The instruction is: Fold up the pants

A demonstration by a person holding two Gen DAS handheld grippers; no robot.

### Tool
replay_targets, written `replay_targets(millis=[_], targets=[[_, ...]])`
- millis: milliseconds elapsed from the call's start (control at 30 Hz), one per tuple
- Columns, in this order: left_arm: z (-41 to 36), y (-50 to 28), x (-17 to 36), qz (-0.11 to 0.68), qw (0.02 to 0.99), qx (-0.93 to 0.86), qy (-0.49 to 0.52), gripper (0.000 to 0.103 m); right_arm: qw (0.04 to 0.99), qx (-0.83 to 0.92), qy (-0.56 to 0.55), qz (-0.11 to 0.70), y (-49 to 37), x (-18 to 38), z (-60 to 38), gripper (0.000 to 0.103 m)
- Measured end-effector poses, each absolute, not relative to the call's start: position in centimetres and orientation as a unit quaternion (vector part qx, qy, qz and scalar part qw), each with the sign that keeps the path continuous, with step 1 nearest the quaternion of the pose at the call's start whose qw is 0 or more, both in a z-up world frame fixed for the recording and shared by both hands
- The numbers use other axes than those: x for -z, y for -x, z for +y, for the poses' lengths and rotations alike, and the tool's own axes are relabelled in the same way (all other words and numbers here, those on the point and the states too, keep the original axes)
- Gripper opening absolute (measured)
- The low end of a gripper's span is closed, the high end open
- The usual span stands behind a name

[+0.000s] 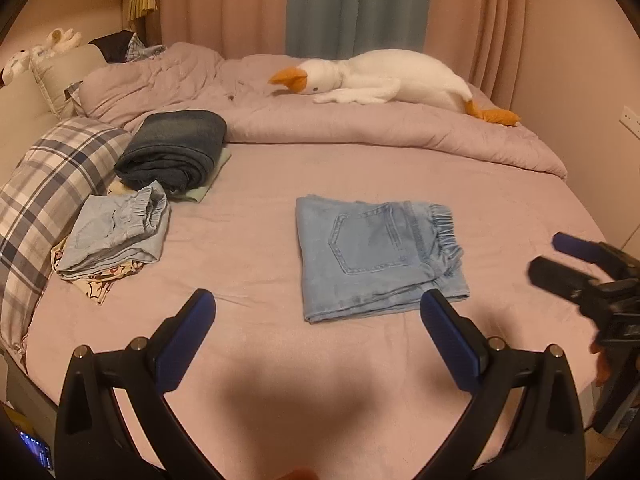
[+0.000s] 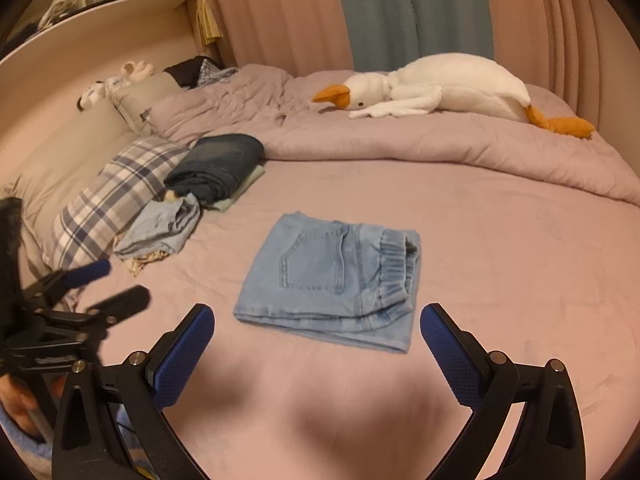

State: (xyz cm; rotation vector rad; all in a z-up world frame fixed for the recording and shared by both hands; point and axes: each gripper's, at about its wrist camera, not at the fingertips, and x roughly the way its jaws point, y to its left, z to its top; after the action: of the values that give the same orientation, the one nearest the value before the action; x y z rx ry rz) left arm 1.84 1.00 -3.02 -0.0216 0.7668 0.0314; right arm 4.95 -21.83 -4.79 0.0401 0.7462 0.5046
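Light blue denim pants [image 1: 372,256] lie folded into a compact rectangle on the pink bed sheet [image 1: 248,216], back pocket up and elastic waistband to the right. The right wrist view shows the same pants [image 2: 332,280] just beyond my fingers. My left gripper [image 1: 318,312] hovers open above the sheet, short of the near edge of the pants, holding nothing. My right gripper [image 2: 316,326] is open too and empty, close to the near fold. Each gripper appears at the side of the other's view: the right gripper [image 1: 560,258] and the left gripper [image 2: 112,284].
Folded dark jeans [image 1: 172,150] and another folded pale denim piece [image 1: 116,232] lie at the left by a plaid pillow [image 1: 52,184]. A rumpled mauve duvet [image 1: 360,124] with a white goose plush [image 1: 384,78] fills the far side. Curtains hang behind.
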Motion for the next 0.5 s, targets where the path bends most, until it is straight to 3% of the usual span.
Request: replay_targets(millis=[500], targets=[[0.1, -1.1, 2.8, 0.373, 0.928, -0.016, -0.006, 0.102, 0.903, -0.242, -0.011, 0.355, -3.3, 4.1, -21.9, 0.102]])
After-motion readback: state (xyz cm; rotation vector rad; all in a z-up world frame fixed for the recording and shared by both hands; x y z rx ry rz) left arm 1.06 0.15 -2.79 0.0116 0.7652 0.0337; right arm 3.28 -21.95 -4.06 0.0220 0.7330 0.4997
